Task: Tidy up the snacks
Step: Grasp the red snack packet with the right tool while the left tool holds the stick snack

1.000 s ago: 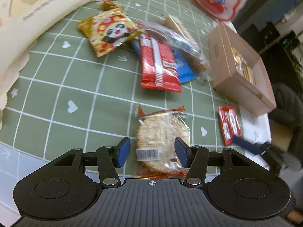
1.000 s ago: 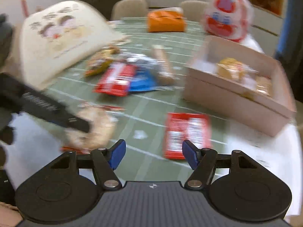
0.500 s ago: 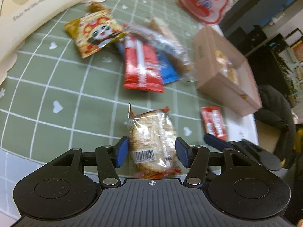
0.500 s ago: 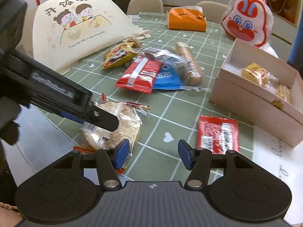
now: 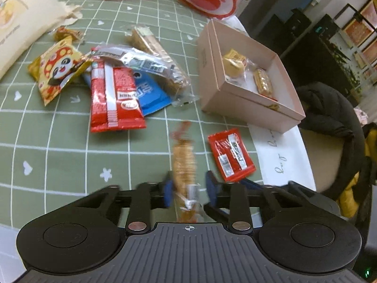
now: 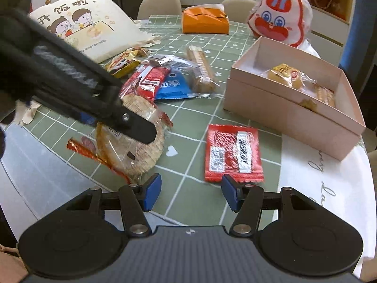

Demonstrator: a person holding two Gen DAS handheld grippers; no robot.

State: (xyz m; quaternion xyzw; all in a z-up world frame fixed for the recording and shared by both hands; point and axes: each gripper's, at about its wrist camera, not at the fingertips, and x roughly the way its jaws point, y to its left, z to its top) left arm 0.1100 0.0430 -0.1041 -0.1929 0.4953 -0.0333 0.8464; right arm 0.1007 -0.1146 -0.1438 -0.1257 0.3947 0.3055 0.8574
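My left gripper (image 5: 188, 192) is shut on a round rice cracker pack (image 5: 185, 165), held edge-on above the green cloth; it also shows in the right wrist view (image 6: 132, 146), lifted by the left gripper's fingers (image 6: 139, 129). My right gripper (image 6: 190, 192) is open and empty, just short of a small red packet (image 6: 232, 153) that lies flat; it also shows in the left wrist view (image 5: 229, 155). The pink open box (image 6: 294, 108) holds a yellow cake and a biscuit pack.
A pile of snacks lies mid-table: a red wafer pack (image 5: 113, 96), a blue pack (image 5: 150, 94), a panda bag (image 5: 56, 70) and a long biscuit sleeve (image 6: 200, 68). A cream tote (image 6: 82, 28), an orange box (image 6: 205, 21) and a rabbit bag (image 6: 278, 16) stand behind.
My left gripper closed on the cracker pack, lifted it and turned it on edge while swinging right toward the box. My right gripper drew up to the small red packet.
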